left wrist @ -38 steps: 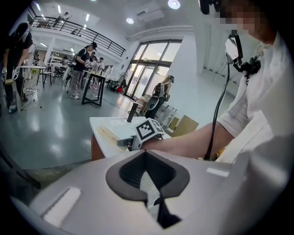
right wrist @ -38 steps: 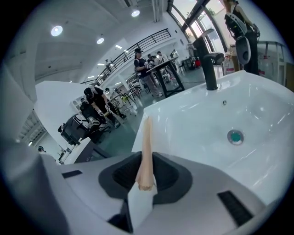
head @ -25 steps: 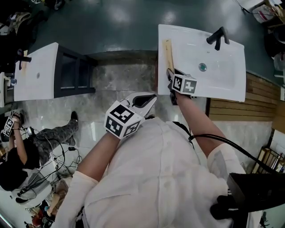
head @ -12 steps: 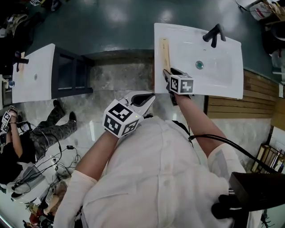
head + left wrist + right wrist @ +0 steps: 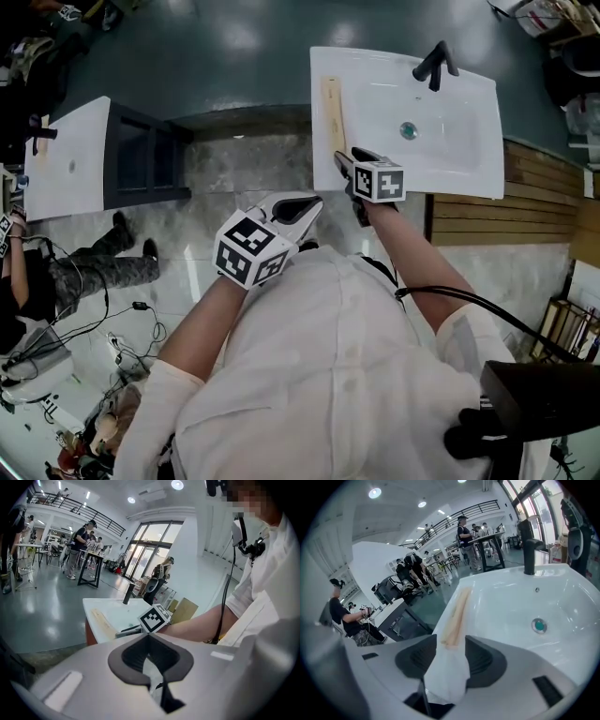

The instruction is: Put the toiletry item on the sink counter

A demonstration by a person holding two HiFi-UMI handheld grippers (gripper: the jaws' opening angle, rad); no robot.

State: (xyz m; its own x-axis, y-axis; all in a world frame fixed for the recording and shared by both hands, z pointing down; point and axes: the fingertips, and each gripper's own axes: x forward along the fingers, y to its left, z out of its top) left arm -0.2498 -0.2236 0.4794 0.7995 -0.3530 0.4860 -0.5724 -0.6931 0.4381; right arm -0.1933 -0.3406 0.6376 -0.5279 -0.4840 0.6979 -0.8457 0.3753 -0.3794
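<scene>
Opening over the last second, the right tongs [image 5: 343, 161] now stand spread and have eased back slightly from the toiletry item [image 5: 330, 105]. The item is a long pale strip lying flat on the left rim of the sink worktop [image 5: 459, 169], upper middle of the frame. Placement looks done; only withdrawal remains. The left tongs [image 5: 302, 208] are pressed together, empty. I cannot tell what the strip actually is.
</scene>
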